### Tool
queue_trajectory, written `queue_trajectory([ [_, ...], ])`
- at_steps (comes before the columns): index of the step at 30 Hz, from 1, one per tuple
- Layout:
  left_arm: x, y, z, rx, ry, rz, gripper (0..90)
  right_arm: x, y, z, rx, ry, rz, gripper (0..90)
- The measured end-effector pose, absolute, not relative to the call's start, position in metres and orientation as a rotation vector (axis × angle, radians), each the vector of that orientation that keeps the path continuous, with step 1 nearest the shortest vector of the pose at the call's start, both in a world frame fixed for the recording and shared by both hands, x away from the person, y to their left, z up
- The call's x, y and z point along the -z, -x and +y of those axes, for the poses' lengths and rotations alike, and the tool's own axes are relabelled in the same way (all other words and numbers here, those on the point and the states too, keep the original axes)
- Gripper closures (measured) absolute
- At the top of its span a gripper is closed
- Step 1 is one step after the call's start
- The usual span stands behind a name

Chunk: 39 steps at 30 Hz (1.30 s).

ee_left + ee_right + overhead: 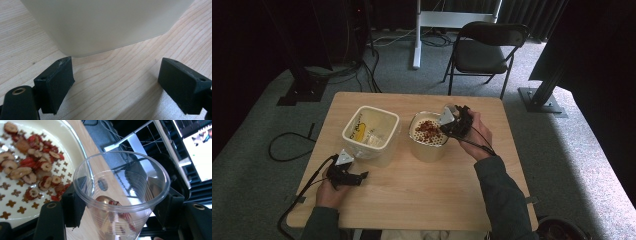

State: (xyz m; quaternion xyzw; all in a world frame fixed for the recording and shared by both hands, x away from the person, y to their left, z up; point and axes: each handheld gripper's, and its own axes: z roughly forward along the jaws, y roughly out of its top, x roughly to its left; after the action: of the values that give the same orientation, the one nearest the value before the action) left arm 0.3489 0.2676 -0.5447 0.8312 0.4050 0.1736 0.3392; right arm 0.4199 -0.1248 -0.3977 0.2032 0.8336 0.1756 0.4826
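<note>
My right gripper [452, 125] is shut on a clear plastic cup [122, 195], tilted over the rim of a round white container [428, 142]. Red and brown dried fruit pieces [32, 170] lie on the container's perforated white insert, and a few pieces [117, 216] remain at the cup's bottom. My left gripper [362, 176] rests low on the wooden table [422, 190] near the front left, open, nothing between its jaws. Right in front of the left gripper [115, 82] stands a square white tub [105, 25], which holds yellow packets [367, 130].
A black folding chair [484, 50] stands beyond the table's far edge, with cables [362, 70] and stand bases on the grey carpet. Each gripper trails a black cable [307, 185] toward the person. The table's near half is bare wood.
</note>
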Motion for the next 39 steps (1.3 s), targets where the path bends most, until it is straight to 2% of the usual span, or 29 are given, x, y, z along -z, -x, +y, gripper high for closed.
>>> queue_trajectory([
  [18, 0.545, -0.349, 0.268, -0.452, -2.163, 1.055, 13.6, 0.405, -0.416, -0.093, -0.05, -0.177, 2.002, 34.6],
  [39, 0.545, -0.349, 0.268, -0.452, -2.163, 1.055, 13.6, 0.403, -0.417, -0.087, 0.027, -0.075, 1.984, 34.9],
])
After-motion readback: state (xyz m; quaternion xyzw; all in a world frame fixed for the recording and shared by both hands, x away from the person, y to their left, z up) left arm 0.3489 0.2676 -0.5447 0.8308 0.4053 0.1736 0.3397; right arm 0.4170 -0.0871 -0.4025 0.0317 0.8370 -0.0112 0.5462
